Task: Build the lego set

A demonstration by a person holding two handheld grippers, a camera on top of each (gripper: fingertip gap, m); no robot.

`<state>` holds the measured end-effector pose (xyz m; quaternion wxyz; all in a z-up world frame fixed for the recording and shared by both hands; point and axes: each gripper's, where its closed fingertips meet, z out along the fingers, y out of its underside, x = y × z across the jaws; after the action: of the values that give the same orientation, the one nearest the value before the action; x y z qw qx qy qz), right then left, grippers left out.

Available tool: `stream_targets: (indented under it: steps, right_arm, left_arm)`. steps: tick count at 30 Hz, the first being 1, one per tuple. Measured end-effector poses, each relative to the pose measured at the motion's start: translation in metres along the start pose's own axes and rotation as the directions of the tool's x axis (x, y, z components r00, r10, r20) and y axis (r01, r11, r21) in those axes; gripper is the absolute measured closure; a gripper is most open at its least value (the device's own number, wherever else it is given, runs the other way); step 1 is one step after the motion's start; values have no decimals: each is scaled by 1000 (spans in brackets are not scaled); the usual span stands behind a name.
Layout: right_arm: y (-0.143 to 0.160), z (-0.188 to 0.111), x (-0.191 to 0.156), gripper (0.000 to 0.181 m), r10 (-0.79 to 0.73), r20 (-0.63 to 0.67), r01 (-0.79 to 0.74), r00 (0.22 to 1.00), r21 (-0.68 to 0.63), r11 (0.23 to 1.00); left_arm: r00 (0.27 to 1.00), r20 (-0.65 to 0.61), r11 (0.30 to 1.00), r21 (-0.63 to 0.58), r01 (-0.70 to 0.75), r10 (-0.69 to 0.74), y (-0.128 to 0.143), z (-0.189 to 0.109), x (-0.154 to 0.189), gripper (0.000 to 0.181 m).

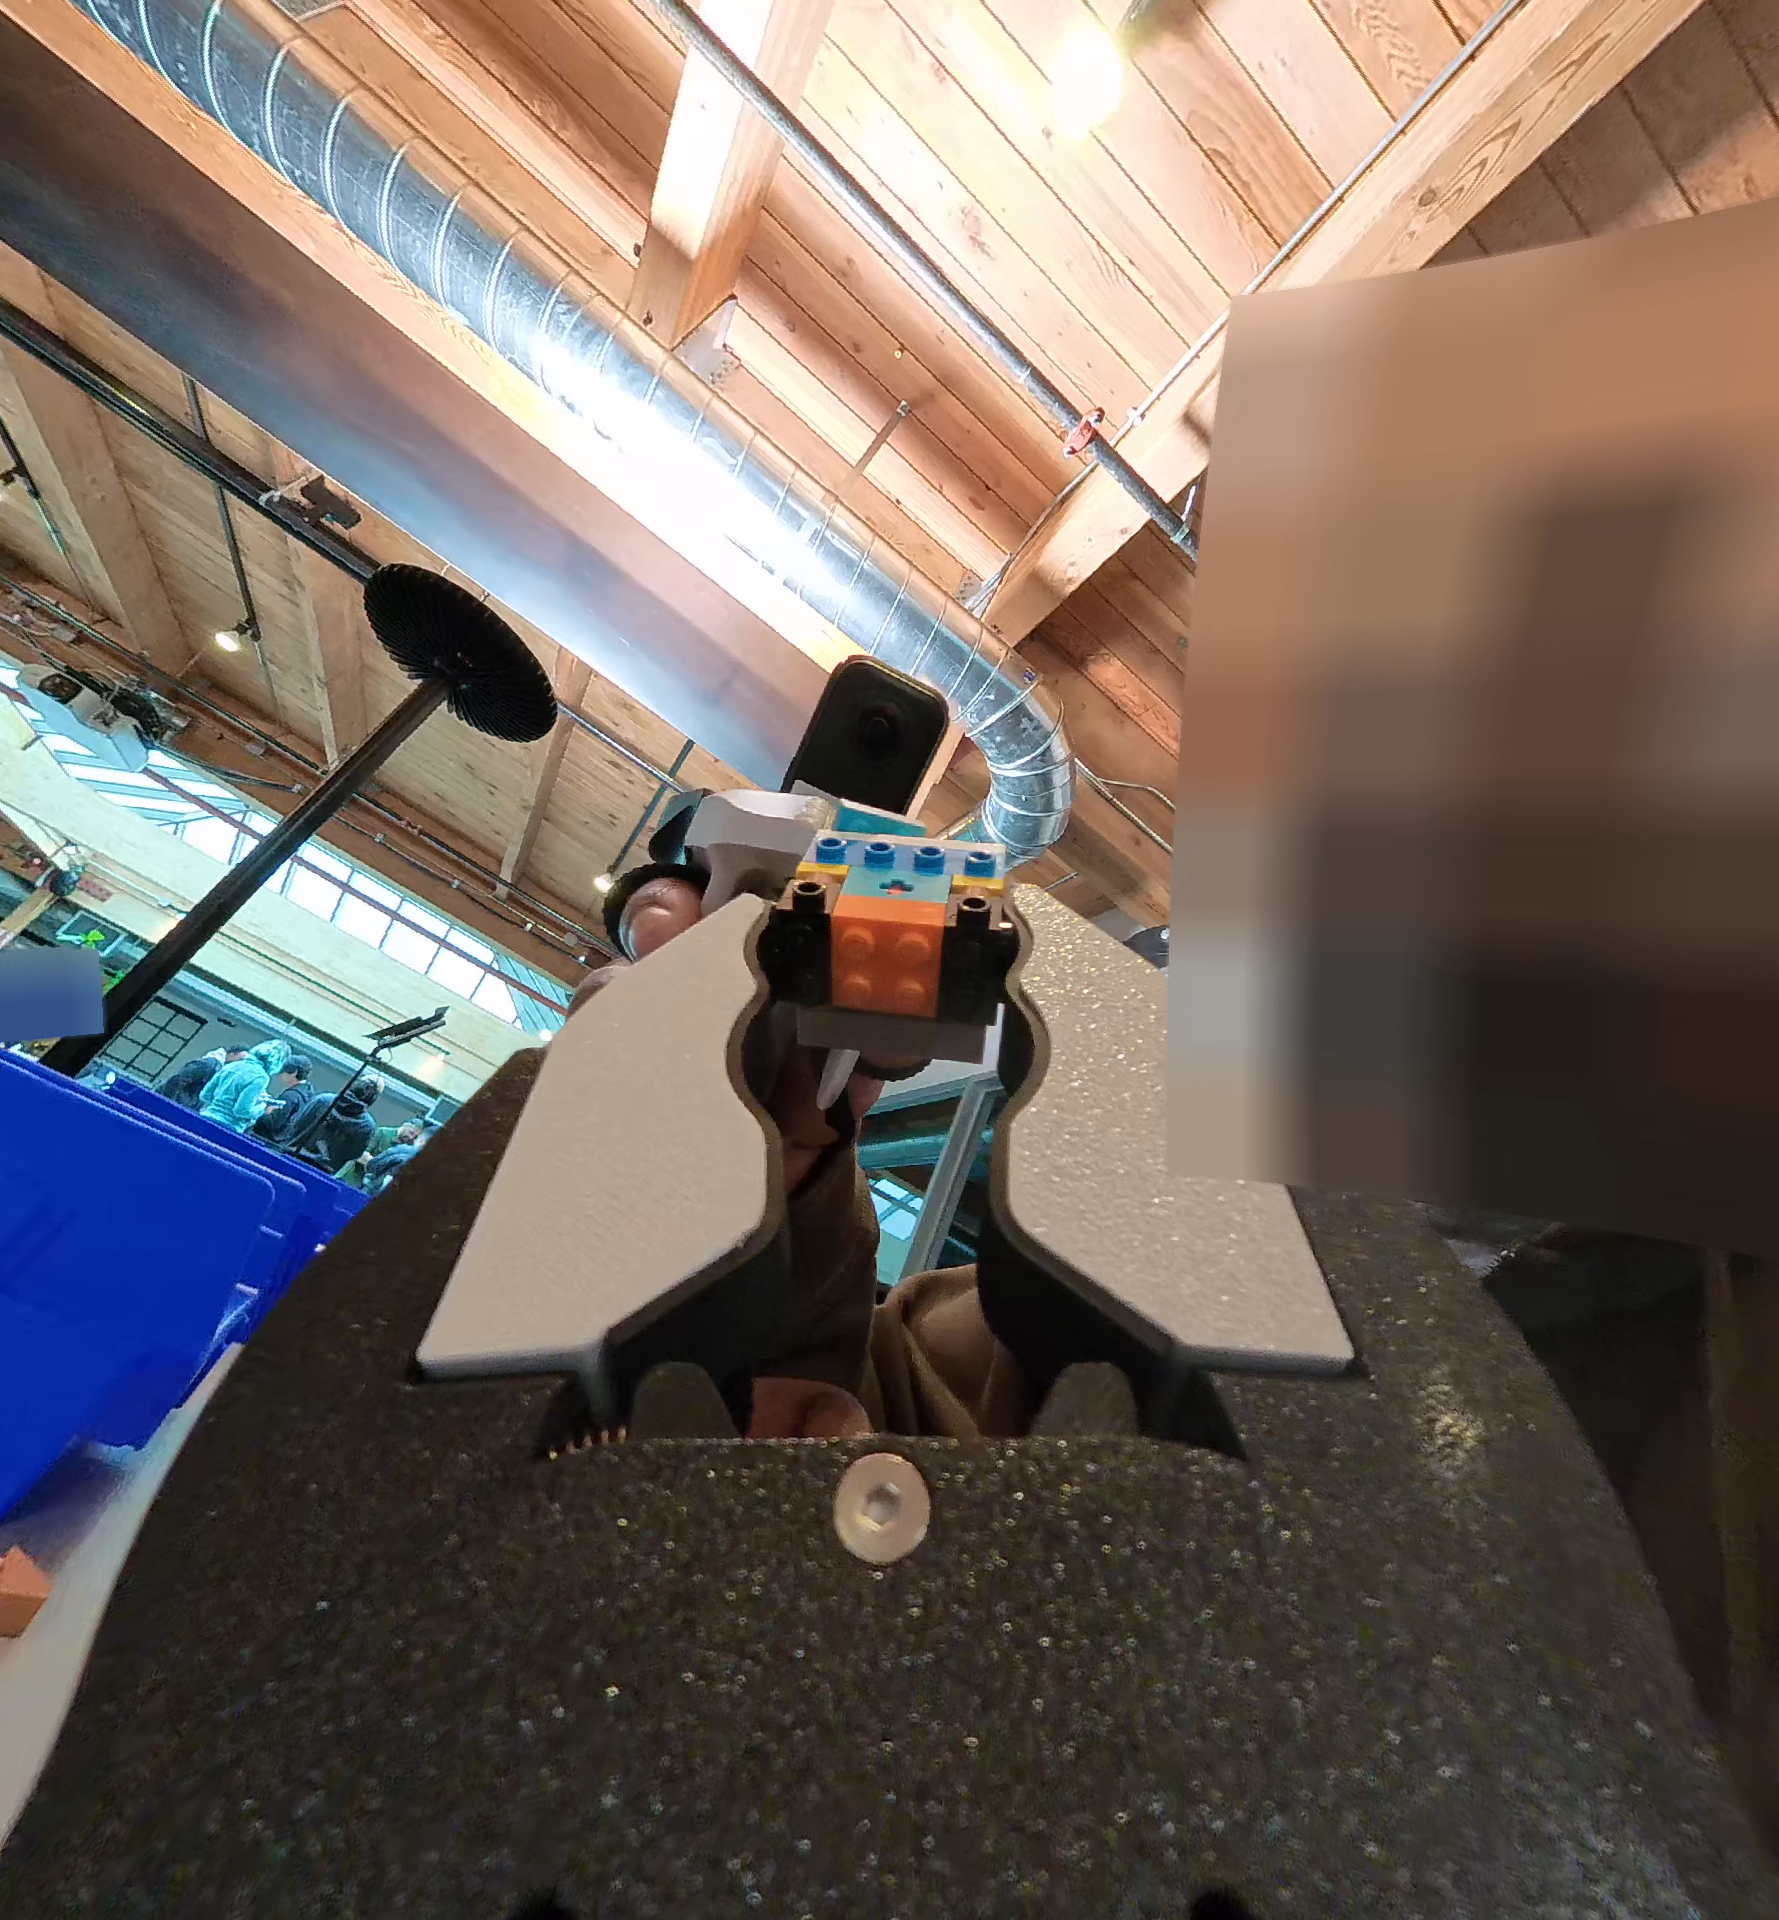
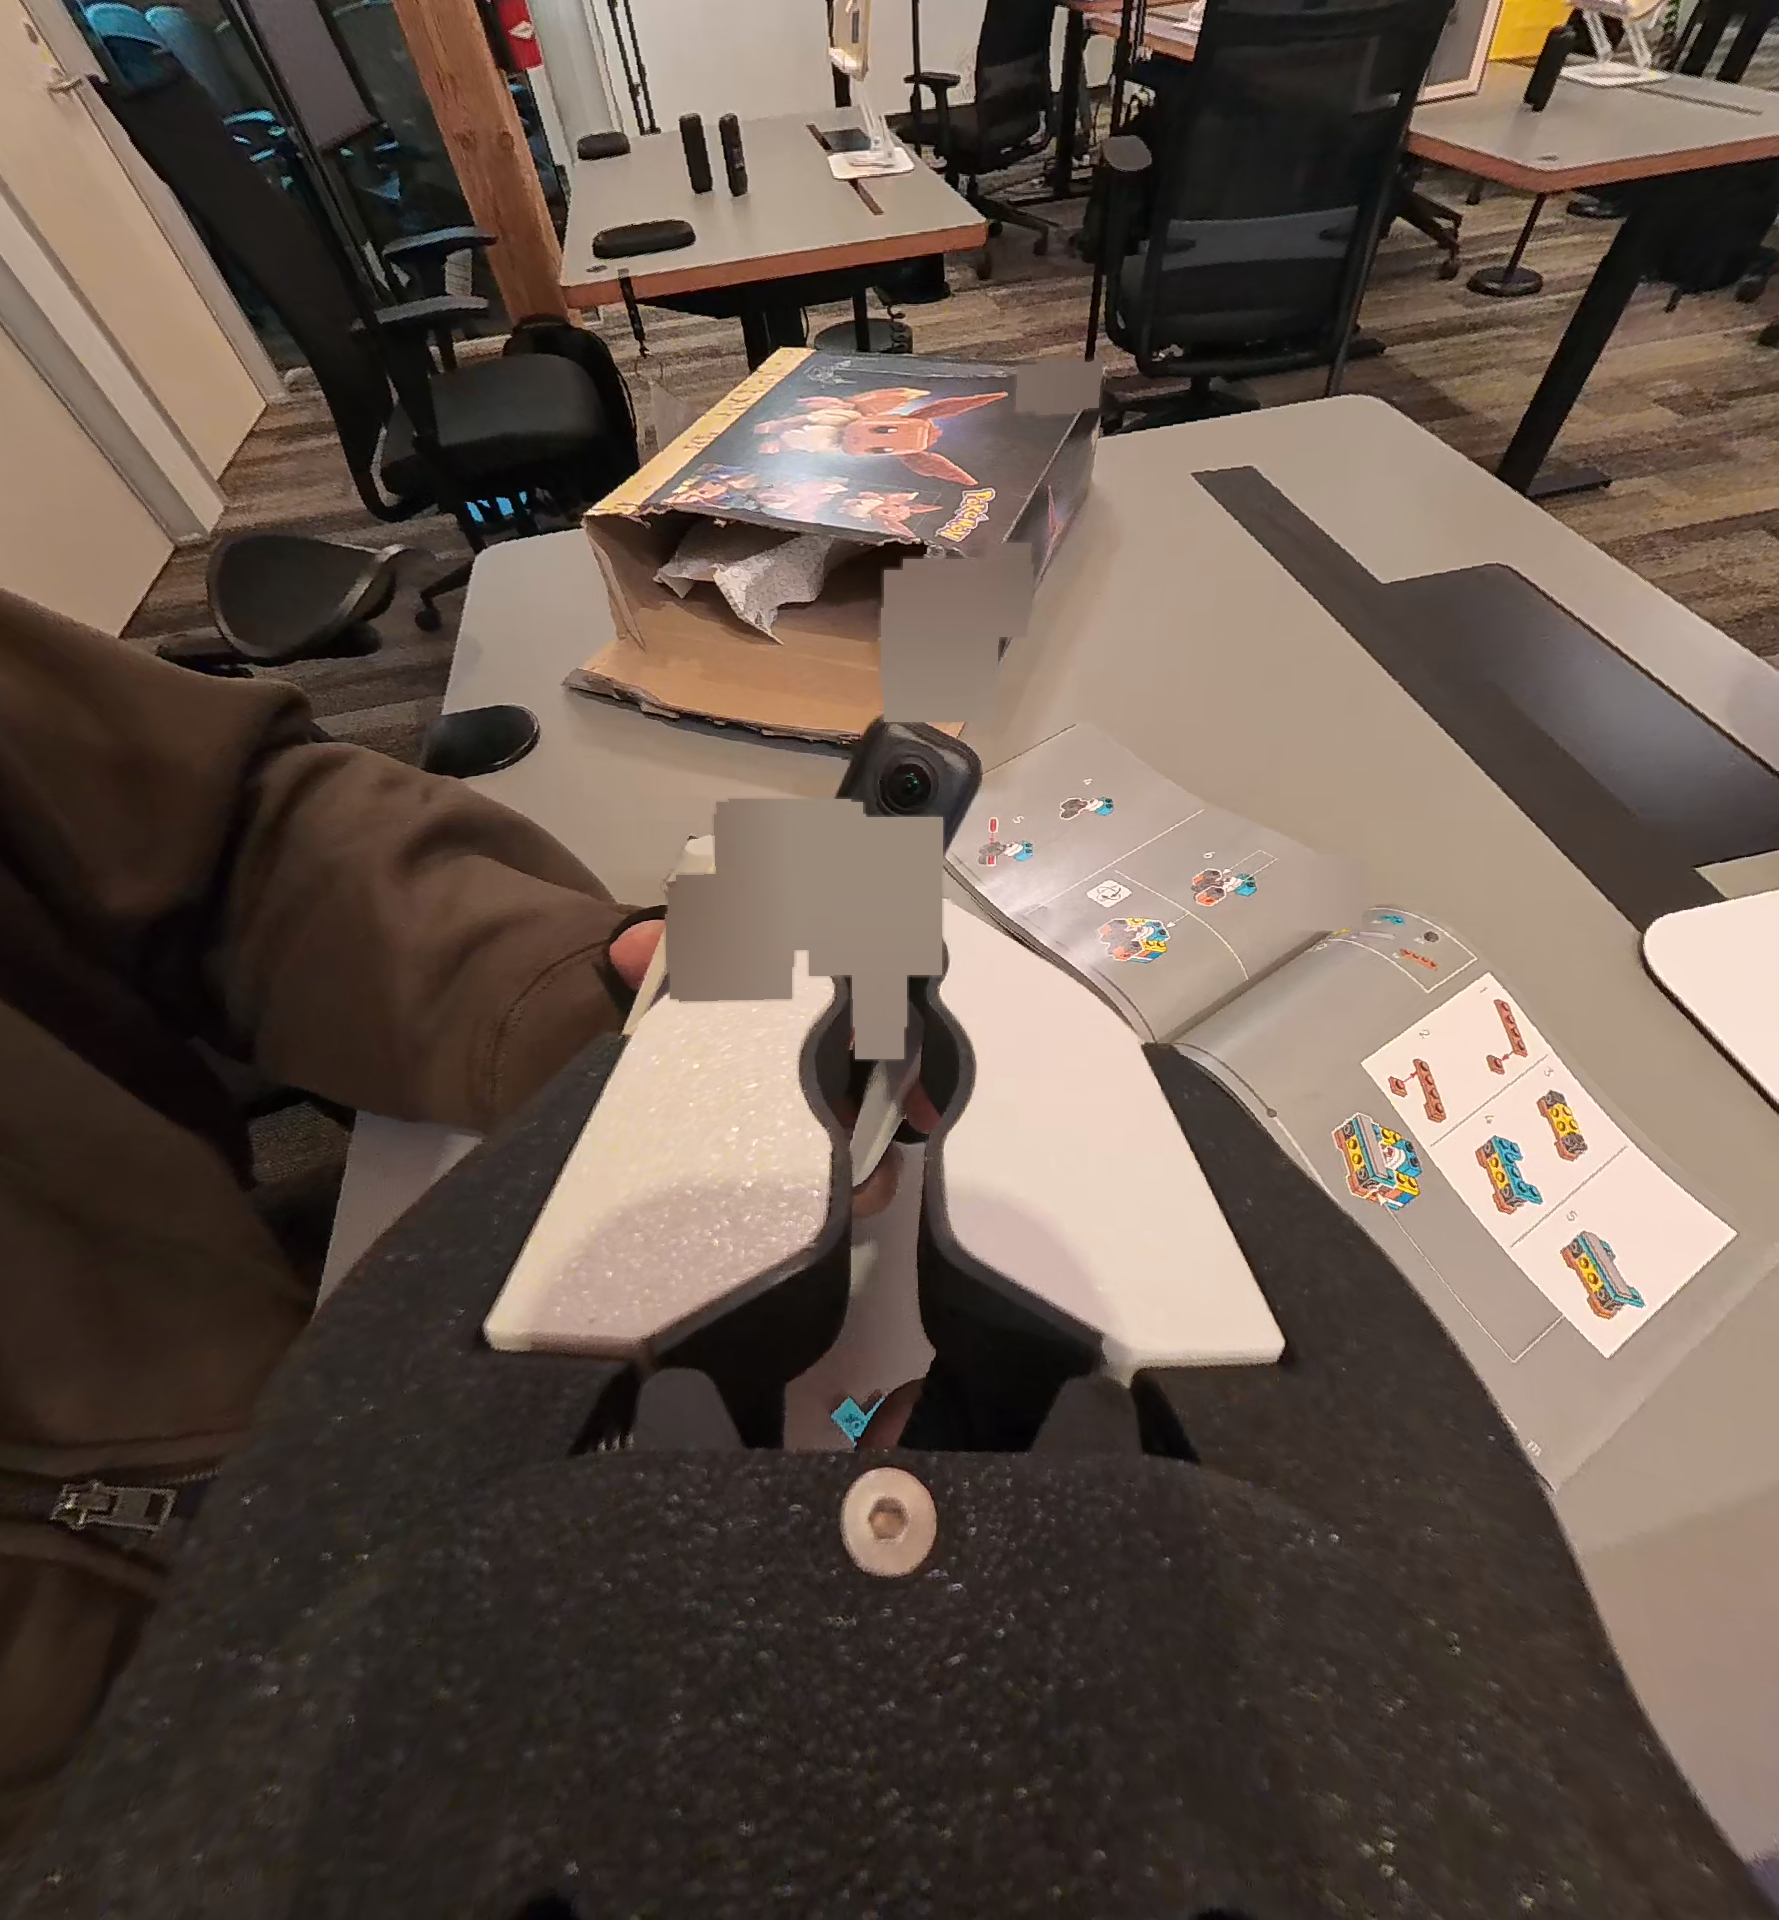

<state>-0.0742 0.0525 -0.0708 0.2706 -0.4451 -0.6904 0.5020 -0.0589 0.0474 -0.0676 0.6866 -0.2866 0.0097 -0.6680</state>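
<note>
Between the left tool's (image 1: 890, 961) fingertips sits a lego assembly (image 1: 890, 940).

An opened box (image 2: 843, 520) lies at upper centre of the right wrist view on the desk (image 2: 1228, 623), an instruction booklet (image 2: 1332, 1039) open to its lower right. In the left wrist view, bins (image 1: 85, 1247) stand at left, a loose brick (image 1: 7, 1605) below them.

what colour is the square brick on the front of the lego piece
Orange, on the lego piece held between the left gripper's fingers; left wrist view.
</note>
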Motion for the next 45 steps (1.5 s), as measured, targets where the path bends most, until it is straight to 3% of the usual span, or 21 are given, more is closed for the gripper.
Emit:
stream_targets:
  steps: [23, 28, 33, 45]
  right_arm:
    - [-9, -1, -19, 156, 1, 63, -3, 998, 29, 1000]
    - [-20, -9, -15, 154, 133, 167, -153, 977, 108, 982]
    - [-18, -6, -19, 153, 261, 306, -302, 916, 95, 948]
    - [-7, -4, -21, 157, 204, 291, -230, 935, 60, 971]
  left_arm:
    - [974, -151, 983, 53, 177, -168, -4, 1, 18, 142]
    - [948, -210, 965, 48, 256, -241, -2, 1, 25, 141]
    - [925, -243, 954, -12, 299, -293, 10, 5, 31, 141]
    - [930, -222, 956, -58, 286, -292, 17, 6, 31, 142]
